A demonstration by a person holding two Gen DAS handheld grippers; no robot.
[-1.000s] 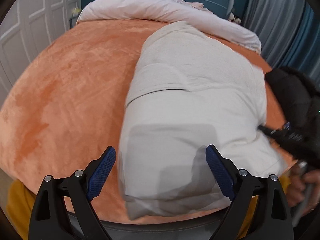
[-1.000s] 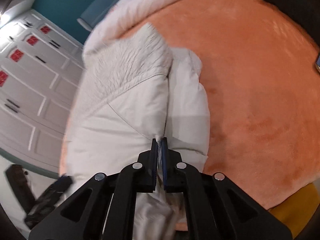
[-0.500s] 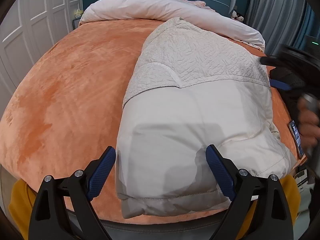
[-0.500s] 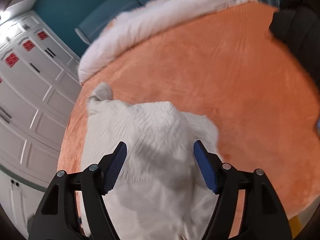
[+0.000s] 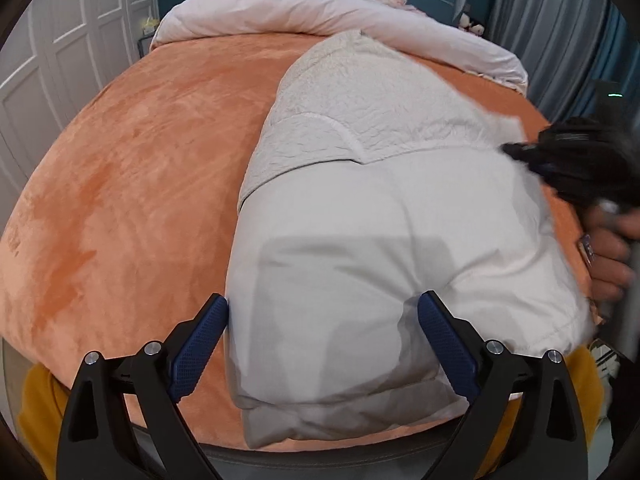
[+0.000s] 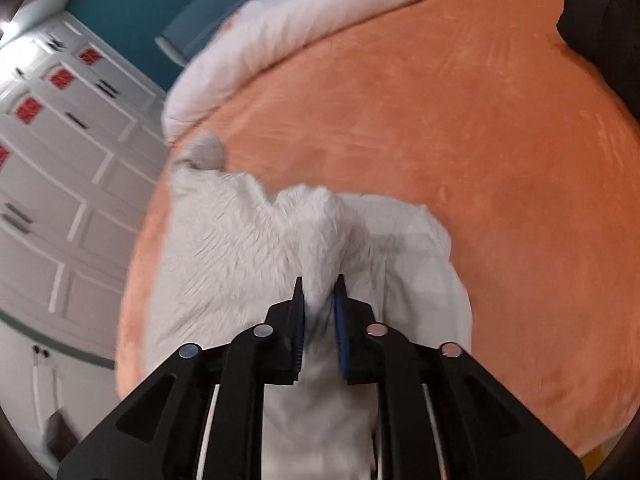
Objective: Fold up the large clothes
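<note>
A large white padded coat (image 5: pixel 380 216) with a fleecy lining lies partly folded on the orange bed (image 5: pixel 140 168), its hem toward me. My left gripper (image 5: pixel 322 344) is open and hovers over the coat's near end, its pads either side of the fabric. My right gripper (image 6: pixel 319 312) is shut on a raised ridge of the coat's fleecy fabric (image 6: pixel 320 232) at the coat's right edge. It shows blurred in the left wrist view (image 5: pixel 560 160), with the hand that holds it.
A pale pink duvet (image 5: pixel 320 12) lies bunched along the head of the bed. White wardrobe doors (image 5: pixel 48 60) stand to the left, grey curtains (image 5: pixel 560 20) to the right. A dark garment (image 6: pixel 600 40) lies at the bed's far right edge. The bed's near edge is just below my left gripper.
My right gripper let go of the coat, opened and moved over its fleecy part, then shut on a ridge of that fabric. My left gripper stayed open and nearly still.
</note>
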